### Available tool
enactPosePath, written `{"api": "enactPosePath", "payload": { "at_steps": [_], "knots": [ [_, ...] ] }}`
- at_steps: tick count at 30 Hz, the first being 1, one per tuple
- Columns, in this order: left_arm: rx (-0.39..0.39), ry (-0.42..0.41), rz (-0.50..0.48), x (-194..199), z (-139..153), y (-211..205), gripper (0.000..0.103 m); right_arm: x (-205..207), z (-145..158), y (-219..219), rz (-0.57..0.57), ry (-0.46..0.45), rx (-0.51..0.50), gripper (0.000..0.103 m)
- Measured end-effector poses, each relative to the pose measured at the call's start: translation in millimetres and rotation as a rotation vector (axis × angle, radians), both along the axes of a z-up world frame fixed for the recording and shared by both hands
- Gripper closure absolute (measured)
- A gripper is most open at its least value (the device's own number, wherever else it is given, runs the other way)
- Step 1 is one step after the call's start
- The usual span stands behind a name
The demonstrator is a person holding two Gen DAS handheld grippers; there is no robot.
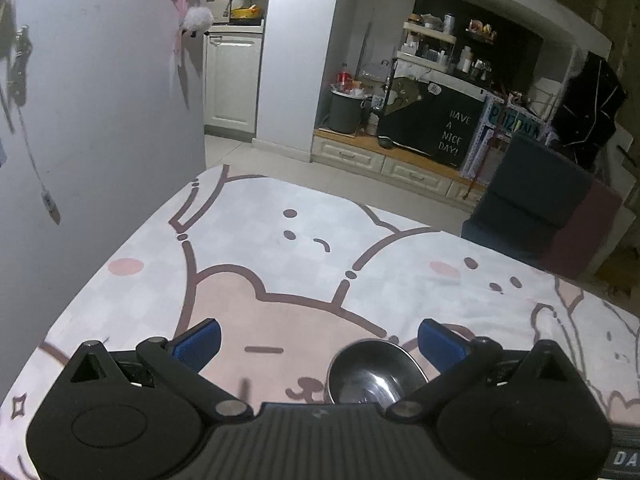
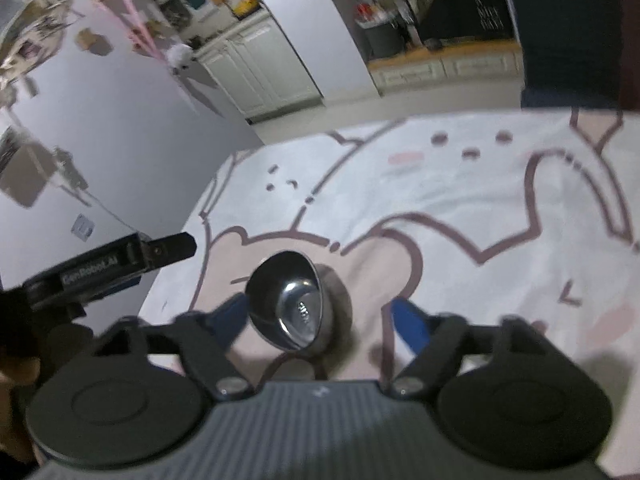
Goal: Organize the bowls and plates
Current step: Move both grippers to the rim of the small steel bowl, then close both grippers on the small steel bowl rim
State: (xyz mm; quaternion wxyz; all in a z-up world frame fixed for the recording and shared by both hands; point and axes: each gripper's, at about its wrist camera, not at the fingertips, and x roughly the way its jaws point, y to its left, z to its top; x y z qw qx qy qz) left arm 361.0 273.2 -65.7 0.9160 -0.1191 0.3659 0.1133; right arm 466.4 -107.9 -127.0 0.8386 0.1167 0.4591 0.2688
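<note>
A small shiny steel bowl [image 2: 298,304] rests on the table's cartoon bear cloth [image 2: 460,184]. In the right wrist view it looks tipped, its hollow facing me and slightly left. My right gripper [image 2: 320,320] is open around it: the left blue pad is close to the rim, and the right pad stands clear with cloth showing between. In the left wrist view the same bowl [image 1: 376,372] lies low between the wide-open fingers of my left gripper [image 1: 320,344], nearer the right pad and touching neither. One black finger [image 2: 172,247] of the left gripper shows at the left.
A pale wall [image 1: 100,140] runs along the table's left side. Beyond the far edge are a dark blue seat [image 1: 532,208], floor, and low white drawers [image 1: 400,168] under cluttered shelves. A hand holds the left gripper at the lower left of the right wrist view.
</note>
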Motion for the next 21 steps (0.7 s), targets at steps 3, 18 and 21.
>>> {"api": "enactPosePath", "payload": {
  "at_steps": [3,18,21],
  "knots": [
    [0.005,-0.005,-0.035,12.3,-10.8,2.0,0.0,8.7,-17.8,5.8,-0.049,0.096,0.047,0.039],
    [-0.095,0.256,-0.106,32.5,-66.7,6.8,0.051,7.0,-53.9,34.1,-0.111,0.147,0.066,0.078],
    [-0.089,0.286,-0.099,28.7,-69.5,6.7,0.056,18.0,-56.5,45.3,-0.075,0.112,0.033,0.08]
  ]
}}
